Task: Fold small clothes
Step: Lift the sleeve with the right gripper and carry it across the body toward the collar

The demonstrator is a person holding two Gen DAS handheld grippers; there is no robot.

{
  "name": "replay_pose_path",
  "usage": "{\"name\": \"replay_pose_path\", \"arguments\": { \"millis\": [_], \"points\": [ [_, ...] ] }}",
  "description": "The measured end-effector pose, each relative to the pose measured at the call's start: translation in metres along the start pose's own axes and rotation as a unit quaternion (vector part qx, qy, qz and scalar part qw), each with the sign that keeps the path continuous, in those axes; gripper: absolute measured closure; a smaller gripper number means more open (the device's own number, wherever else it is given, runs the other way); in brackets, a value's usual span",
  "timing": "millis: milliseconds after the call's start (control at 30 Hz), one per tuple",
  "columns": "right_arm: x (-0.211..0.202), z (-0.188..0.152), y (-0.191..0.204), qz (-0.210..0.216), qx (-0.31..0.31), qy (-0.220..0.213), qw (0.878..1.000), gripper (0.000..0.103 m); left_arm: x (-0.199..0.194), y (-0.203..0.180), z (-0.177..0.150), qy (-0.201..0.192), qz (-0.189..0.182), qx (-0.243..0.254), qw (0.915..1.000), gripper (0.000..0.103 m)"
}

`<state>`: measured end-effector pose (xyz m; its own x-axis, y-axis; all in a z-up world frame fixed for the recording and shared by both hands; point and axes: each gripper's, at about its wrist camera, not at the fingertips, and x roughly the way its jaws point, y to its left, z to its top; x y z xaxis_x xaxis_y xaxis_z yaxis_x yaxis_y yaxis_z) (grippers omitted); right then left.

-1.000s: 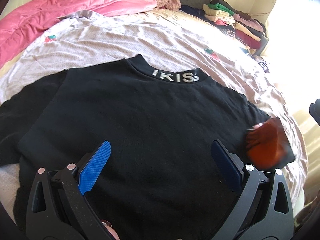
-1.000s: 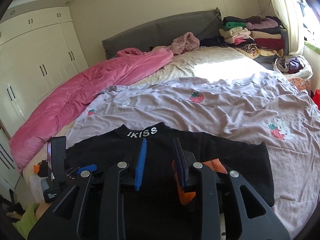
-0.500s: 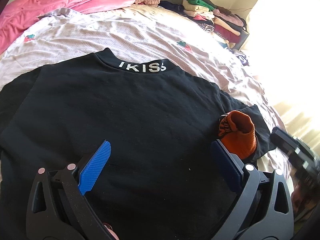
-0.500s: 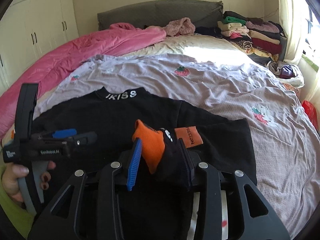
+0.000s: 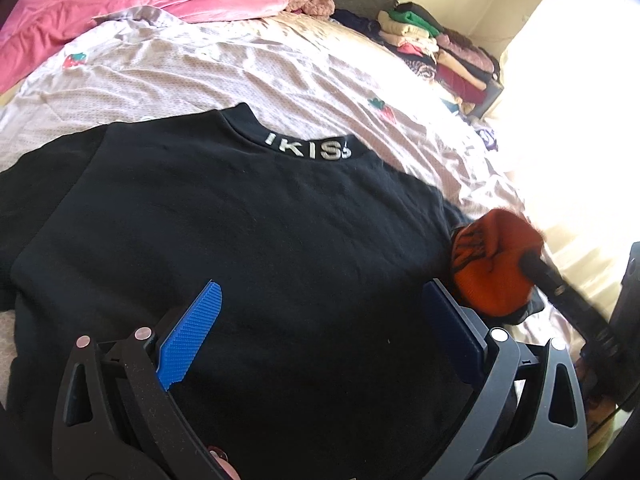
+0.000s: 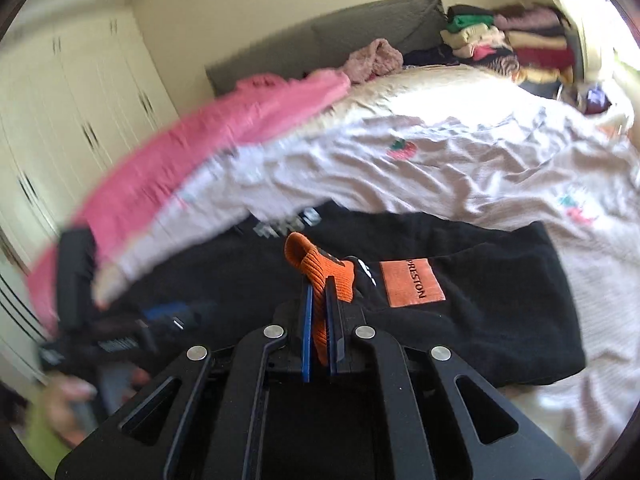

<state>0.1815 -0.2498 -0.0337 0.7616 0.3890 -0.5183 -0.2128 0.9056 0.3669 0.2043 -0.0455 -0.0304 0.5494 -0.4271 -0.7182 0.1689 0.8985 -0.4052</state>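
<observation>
One orange sock (image 6: 320, 276) is what you've got pinched in your right tongs (image 6: 319, 300). They're clamped tight on it, blue pads either side, and the ribbed cuff sticks up and away from you toward the head of the bed. So its long axis runs roughly along the tongs, tilted up at the far end. It hangs just over the black sweatshirt (image 5: 248, 248), which lies flat on the bedspread (image 5: 248, 68) with its collar pointing away from you and the orange patch (image 6: 412, 282) near the right sleeve. Your left tongs (image 5: 320, 332) angle down over the sweatshirt's lower half, spread wide with nothing between them. The sock sits just off their right finger.
</observation>
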Motion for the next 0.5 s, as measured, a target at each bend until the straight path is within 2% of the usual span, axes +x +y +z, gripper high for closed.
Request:
{"name": "replay_pose_path", "arguments": {
  "millis": [33, 67, 100, 133, 200, 267, 367, 500],
  "points": [
    [-0.002, 0.001, -0.003, 0.019, 0.019, -0.012, 1.0, 0.09, -0.001, 0.002, 0.001, 0.0, -0.003, -0.004, 1.0, 0.009],
    [0.002, 0.001, -0.002, 0.03, 0.024, -0.007, 0.999, 0.082, -0.002, 0.004, 0.002, -0.002, -0.005, -0.008, 1.0, 0.009],
    [0.009, 0.0, 0.001, 0.04, 0.018, 0.015, 0.999, 0.062, -0.002, 0.005, 0.002, -0.002, -0.006, -0.011, 0.9999, 0.009],
    [0.018, -0.001, 0.005, 0.044, 0.008, 0.04, 0.998, 0.059, -0.002, 0.007, 0.002, -0.001, -0.006, -0.014, 0.9999, 0.009],
    [0.029, -0.01, 0.013, 0.038, -0.019, 0.078, 0.996, 0.059, -0.002, 0.01, 0.001, 0.0, -0.006, -0.018, 0.9998, 0.009],
    [0.028, -0.016, 0.014, 0.031, -0.024, 0.086, 0.996, 0.059, -0.001, 0.01, 0.0, 0.002, -0.006, -0.019, 0.9998, 0.009],
    [0.013, -0.019, 0.005, 0.024, -0.006, 0.073, 0.997, 0.059, 0.001, 0.004, -0.002, 0.007, -0.014, -0.009, 0.9998, 0.009],
    [-0.012, -0.022, -0.007, -0.053, -0.034, 0.047, 0.997, 0.059, 0.006, -0.014, -0.006, 0.014, -0.025, 0.015, 0.9995, 0.009]
  ]
}}
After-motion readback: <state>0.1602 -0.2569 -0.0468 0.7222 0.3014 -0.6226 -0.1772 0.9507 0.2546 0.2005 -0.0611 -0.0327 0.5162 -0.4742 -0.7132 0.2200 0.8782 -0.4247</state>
